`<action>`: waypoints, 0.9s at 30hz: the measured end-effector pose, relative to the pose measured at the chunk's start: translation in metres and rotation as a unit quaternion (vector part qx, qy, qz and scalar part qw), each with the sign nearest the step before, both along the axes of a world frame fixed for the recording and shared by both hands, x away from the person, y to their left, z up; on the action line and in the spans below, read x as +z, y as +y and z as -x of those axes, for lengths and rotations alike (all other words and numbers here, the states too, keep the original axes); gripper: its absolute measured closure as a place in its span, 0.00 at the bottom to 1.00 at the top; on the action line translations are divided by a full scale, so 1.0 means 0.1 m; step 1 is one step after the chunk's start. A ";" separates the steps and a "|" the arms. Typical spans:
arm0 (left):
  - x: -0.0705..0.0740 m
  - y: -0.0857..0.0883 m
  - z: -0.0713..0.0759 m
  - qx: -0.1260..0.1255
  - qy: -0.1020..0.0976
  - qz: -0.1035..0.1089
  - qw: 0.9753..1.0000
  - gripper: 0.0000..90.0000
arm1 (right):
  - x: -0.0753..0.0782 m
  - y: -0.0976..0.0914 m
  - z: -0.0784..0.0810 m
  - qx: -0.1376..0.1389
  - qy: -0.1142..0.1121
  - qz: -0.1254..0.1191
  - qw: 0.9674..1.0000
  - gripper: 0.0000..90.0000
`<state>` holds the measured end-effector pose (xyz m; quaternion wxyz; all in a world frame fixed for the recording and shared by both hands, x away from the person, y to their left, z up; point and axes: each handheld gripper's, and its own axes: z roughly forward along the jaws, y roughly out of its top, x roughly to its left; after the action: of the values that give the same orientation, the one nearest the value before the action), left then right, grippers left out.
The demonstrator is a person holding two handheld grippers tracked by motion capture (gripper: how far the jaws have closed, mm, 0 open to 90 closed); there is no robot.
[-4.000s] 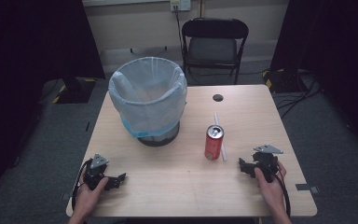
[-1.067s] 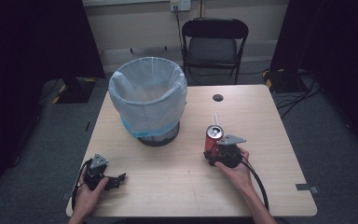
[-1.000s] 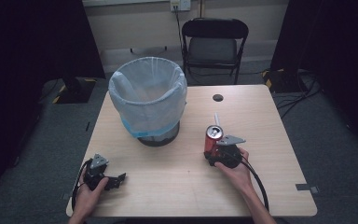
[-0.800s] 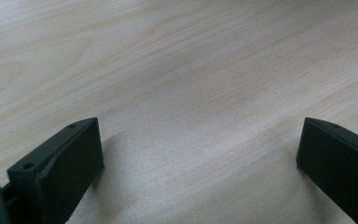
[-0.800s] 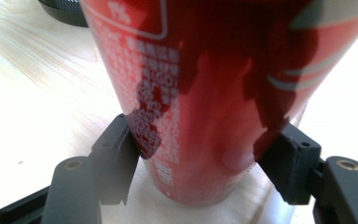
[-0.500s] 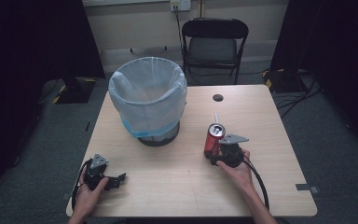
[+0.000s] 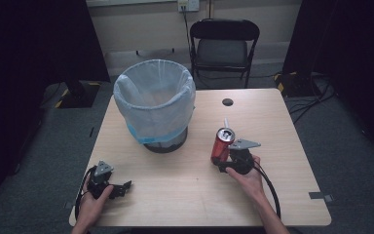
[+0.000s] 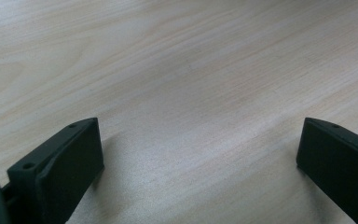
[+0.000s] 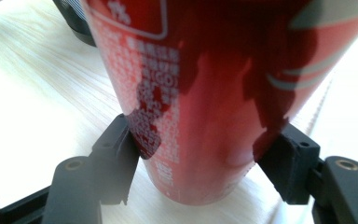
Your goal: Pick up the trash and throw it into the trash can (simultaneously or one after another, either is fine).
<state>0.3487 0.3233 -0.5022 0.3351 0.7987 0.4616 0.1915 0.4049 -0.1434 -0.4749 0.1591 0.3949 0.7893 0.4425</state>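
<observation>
Wastebasket with a pale blue liner bag stands upright at about ten o'clock from the middle of the wooden table; its mouth faces the high view, and what shows inside is the pale bag alone (the bottom cannot be made out). Its dark base sits on the tabletop.

At about three o'clock from the basket, well apart from it, a red soda can stands tilted a little, its opened top up. The right gripper is at the can's lower half, with a hand behind it at five o'clock. In the right gripper view the can sits between the two black jaws, one pad pressing each side near its base, so the jaws are closed on the can.

A thin white stick lies on the table just past the can, at twelve o'clock from it.

The left gripper rests at seven o'clock on the table. In the left gripper view its jaws stand wide apart over bare wood.
</observation>
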 end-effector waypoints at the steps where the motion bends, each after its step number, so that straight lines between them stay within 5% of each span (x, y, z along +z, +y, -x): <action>1: 0.00 0.00 0.00 0.000 0.000 0.000 1.000 0.00 | 0.00 0.00 0.00 0.000 0.000 0.000 1.000 0.38; 27: 0.00 0.00 0.00 0.000 0.000 0.000 1.000 0.00 | 0.46 0.02 -0.04 0.023 -0.025 -0.021 0.999 0.38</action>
<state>0.3487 0.3233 -0.5022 0.3350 0.7987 0.4617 0.1918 0.4092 -0.1416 -0.4286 0.1603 0.3687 0.7843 0.4725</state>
